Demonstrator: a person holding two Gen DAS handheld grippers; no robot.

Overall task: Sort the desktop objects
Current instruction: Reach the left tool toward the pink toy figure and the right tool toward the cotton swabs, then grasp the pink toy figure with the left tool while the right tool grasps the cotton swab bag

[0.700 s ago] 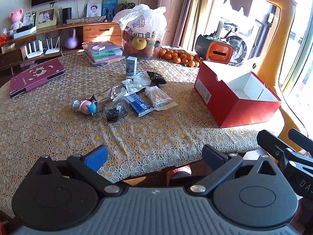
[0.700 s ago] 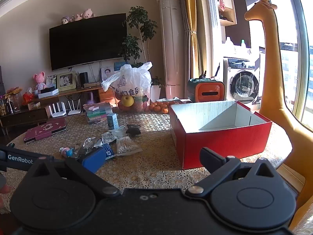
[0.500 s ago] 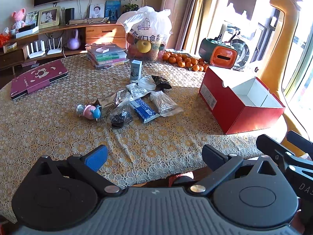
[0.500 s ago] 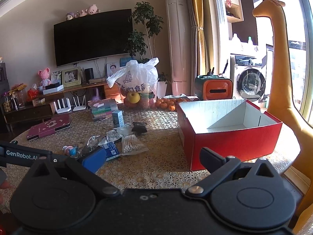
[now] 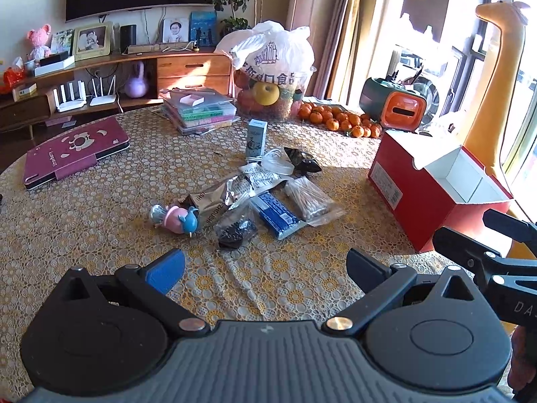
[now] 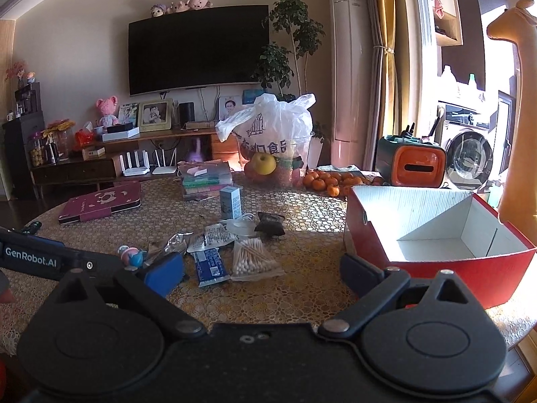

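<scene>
1. Both views have closed in on the clutter since the earlier frames; the pile now sits nearer and larger, and the objects themselves lie where they were.
2. Left hand-held gripper (image 5: 265,265) hangs over the near worktop (image 5: 100,221), jaws wide apart and empty. Right hand-held gripper (image 6: 261,268) is likewise spread open with nothing in it, just short of the box (image 6: 436,235).
3. Clutter lies mid-worktop, left of the open red box, which looks empty.
4. Toy (image 5: 176,218) at the pile's left edge: hard, rounded, light, likely to roll; pinch across the pink body.
5. Swab bag (image 5: 310,198): soft, slick film; take it across the packed middle, not the loose edge.
6. Blue packet (image 5: 275,210) and foil pouch (image 5: 214,201): flat, thin, crinkly and overlapping; grip a raised edge.
7. Carton (image 5: 256,139) stands upright, light and easily tipped; close on its narrow sides.
</scene>
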